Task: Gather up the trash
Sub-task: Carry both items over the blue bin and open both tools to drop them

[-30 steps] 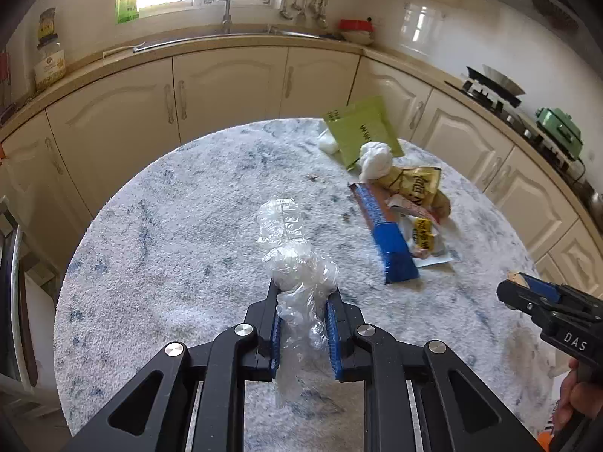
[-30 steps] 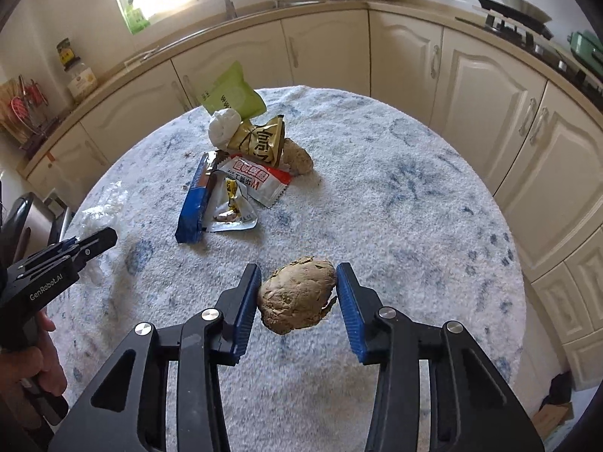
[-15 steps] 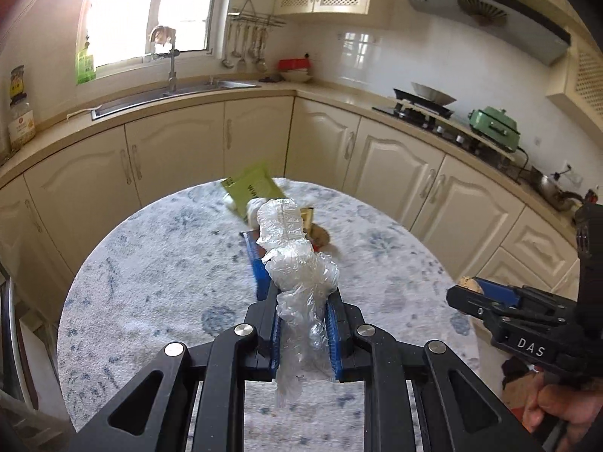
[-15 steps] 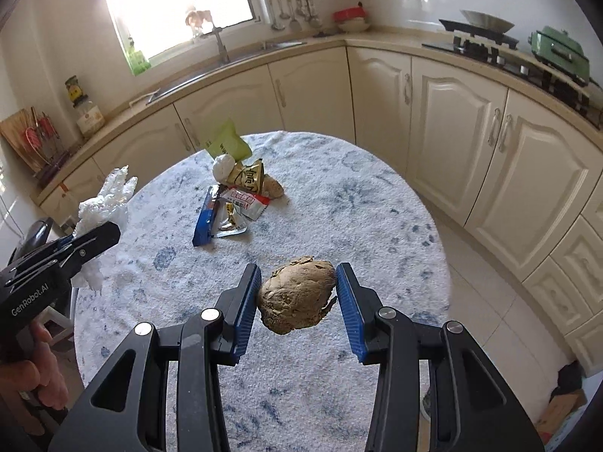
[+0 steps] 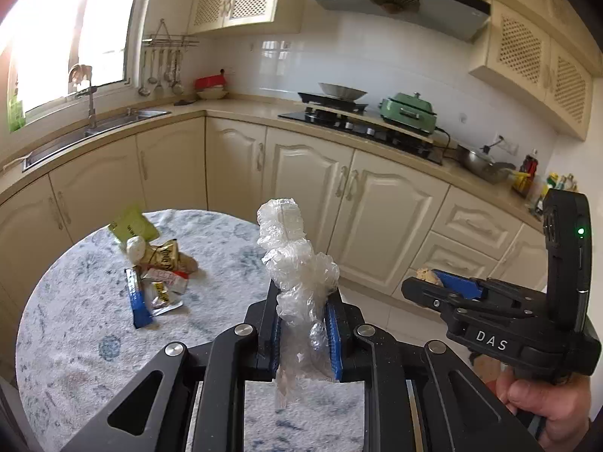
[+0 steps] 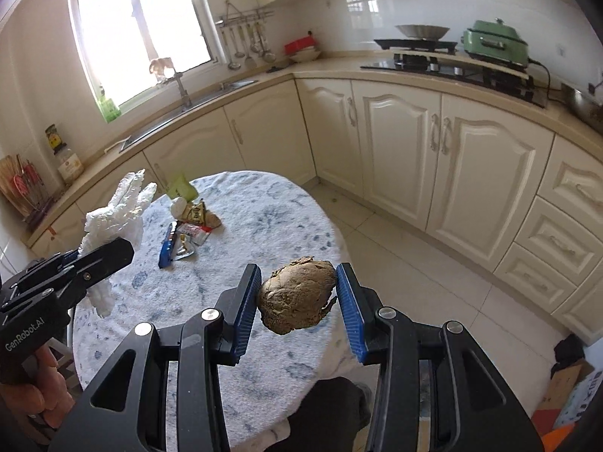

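Observation:
My left gripper (image 5: 304, 333) is shut on a crumpled clear plastic bag (image 5: 297, 263) and holds it high above the round table (image 5: 75, 339). It also shows in the right wrist view (image 6: 113, 222). My right gripper (image 6: 298, 301) is shut on a brown lumpy piece of food scrap (image 6: 297, 297), held above the table's near edge. A pile of trash stays on the table: a blue wrapper (image 5: 136, 297), a yellow snack bag (image 5: 164, 256), a white paper ball (image 5: 135, 246) and a green packet (image 5: 133, 226).
Cream cabinets (image 5: 377, 207) wrap around the room, with a sink (image 5: 94, 124) at left and a stove (image 5: 354, 113) with a green cooker (image 5: 409, 107) at right. Tiled floor (image 6: 433, 293) lies right of the table. Cardboard (image 6: 565, 388) sits on the floor at lower right.
Both grippers have risen and pulled back from the table with their loads. The table and trash pile now look smaller and farther. Both grips are unchanged.

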`<state>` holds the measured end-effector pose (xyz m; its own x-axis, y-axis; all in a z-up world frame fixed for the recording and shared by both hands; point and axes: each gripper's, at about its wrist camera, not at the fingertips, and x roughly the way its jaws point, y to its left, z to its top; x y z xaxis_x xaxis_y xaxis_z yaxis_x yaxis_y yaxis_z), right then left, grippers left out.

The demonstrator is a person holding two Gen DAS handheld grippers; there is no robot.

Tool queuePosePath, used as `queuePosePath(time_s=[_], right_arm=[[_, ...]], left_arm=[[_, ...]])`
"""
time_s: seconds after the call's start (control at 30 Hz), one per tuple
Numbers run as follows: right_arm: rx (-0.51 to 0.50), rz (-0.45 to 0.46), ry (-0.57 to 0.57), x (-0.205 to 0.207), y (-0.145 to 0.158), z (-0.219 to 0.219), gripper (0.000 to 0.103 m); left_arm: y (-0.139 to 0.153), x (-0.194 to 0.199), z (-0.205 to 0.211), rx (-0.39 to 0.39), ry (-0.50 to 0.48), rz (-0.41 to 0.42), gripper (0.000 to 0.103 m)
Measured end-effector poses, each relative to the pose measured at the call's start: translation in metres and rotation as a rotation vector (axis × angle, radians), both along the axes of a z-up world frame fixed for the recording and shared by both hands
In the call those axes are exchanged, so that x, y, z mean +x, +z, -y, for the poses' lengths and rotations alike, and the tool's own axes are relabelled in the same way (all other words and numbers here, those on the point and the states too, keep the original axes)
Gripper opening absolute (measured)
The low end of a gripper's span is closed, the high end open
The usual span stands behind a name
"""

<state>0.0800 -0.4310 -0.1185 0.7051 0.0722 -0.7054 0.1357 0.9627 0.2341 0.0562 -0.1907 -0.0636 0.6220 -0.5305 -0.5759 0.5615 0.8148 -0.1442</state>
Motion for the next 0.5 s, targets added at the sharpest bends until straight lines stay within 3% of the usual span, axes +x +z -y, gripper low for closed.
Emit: queuePosePath(time_s=[0.2,0.5], right_arm=[[0.002,-0.011,-0.122,-0.032,-0.003,0.057,0.042],[0.026,-0.124,-0.334,-0.076,-0.053,0.150,0.042]], left_arm=[[-0.005,0.004,0.053,-0.001,-0.116,-0.024,0.016],[-0.062,0.022,0.164,0.094,-0.319,-0.163,0.016]])
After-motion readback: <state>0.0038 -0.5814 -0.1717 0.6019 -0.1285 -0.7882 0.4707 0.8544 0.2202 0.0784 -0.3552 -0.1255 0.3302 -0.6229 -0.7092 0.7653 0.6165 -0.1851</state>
